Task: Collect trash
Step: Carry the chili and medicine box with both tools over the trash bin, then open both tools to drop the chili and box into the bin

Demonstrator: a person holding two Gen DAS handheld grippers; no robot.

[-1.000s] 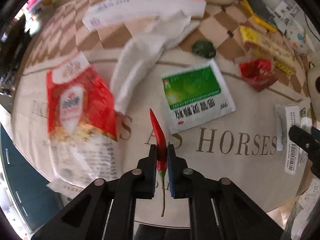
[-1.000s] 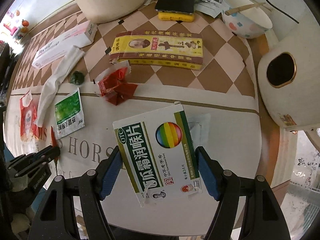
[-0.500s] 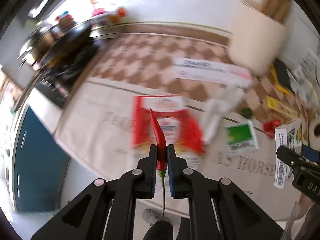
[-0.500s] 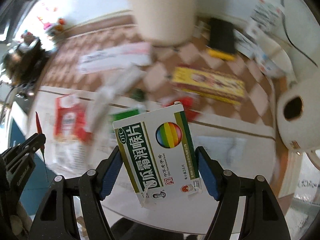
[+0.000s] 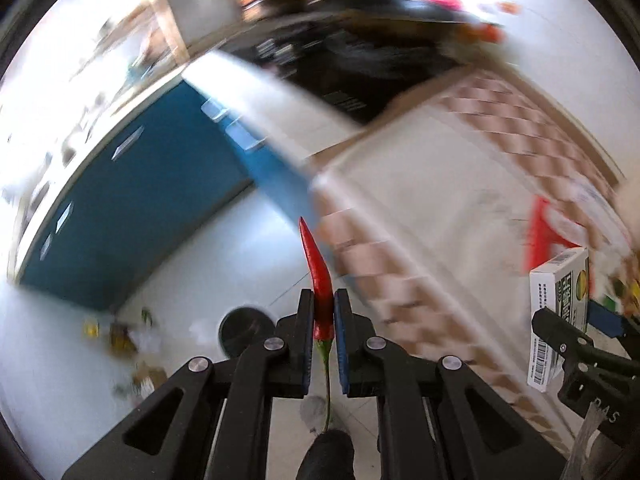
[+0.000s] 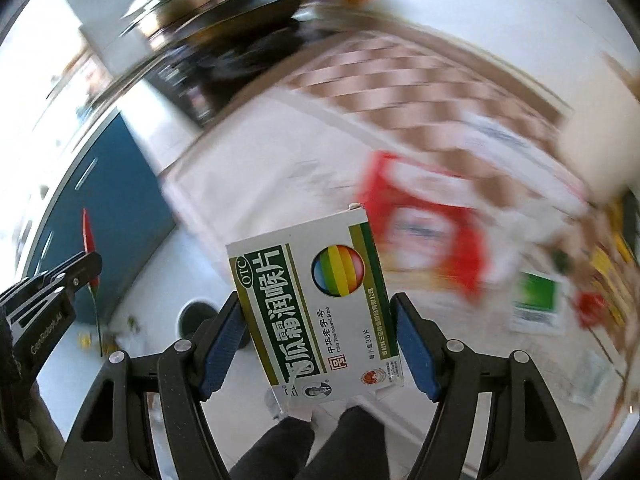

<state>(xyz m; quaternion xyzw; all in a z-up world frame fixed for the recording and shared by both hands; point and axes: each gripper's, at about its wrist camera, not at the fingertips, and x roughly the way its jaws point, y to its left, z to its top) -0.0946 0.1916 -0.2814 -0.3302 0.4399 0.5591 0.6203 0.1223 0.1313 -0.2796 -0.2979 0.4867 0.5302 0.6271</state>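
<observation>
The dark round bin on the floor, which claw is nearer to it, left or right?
Left, as a judgement. The left claw with the chili hangs beside the bin; the right claw with the medicine box sits farther toward the table.

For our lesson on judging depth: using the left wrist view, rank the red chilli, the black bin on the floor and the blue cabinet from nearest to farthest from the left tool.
1. Red chilli: pinched in the left tool.
2. Black bin: on the floor, just left of the tool.
3. Blue cabinet: farther left, beyond the bin.

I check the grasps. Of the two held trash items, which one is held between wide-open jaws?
The medicine box in the right gripper; the red chili sits between nearly closed jaws.
</observation>
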